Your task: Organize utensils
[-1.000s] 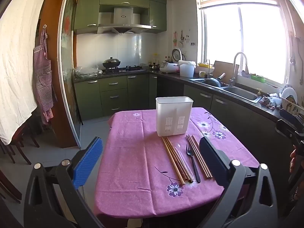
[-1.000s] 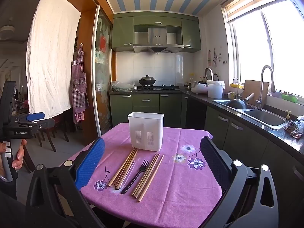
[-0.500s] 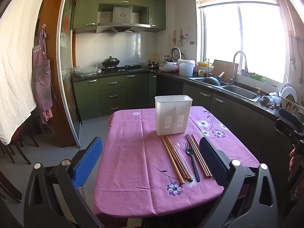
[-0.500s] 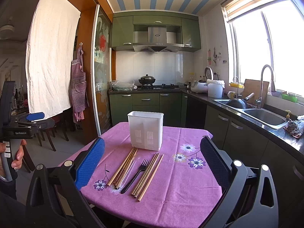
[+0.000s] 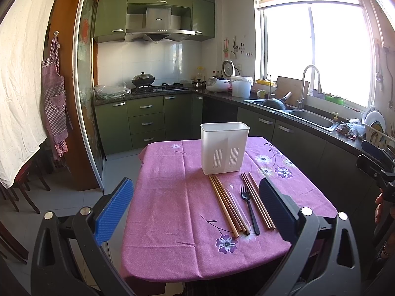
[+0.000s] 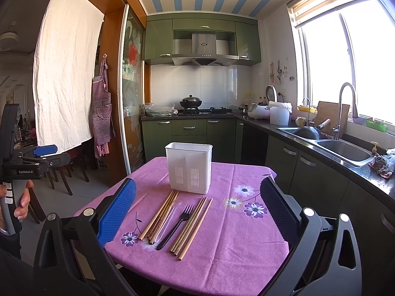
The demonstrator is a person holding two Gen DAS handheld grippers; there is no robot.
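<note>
A white plastic utensil holder (image 5: 224, 147) stands upright on the table with the purple floral cloth (image 5: 172, 197); it also shows in the right wrist view (image 6: 189, 166). In front of it lie a bundle of wooden chopsticks (image 5: 226, 204), a black fork (image 5: 249, 207) and a second bundle of chopsticks (image 5: 258, 201). In the right wrist view these are the left chopsticks (image 6: 160, 215), the fork (image 6: 176, 223) and the right chopsticks (image 6: 192, 225). My left gripper (image 5: 197, 212) is open and empty, held above the table's near edge. My right gripper (image 6: 197, 212) is open and empty too, held back from the utensils.
Green cabinets with a stove and wok (image 6: 190, 103) stand behind the table. A counter with a sink (image 6: 343, 148) and faucet runs along the right. Chairs (image 6: 61, 170) stand at the left. A glass sliding door (image 5: 86, 98) is left of the table.
Both views have shifted very slightly; the utensils and holder have not moved. Both grippers stay open.
</note>
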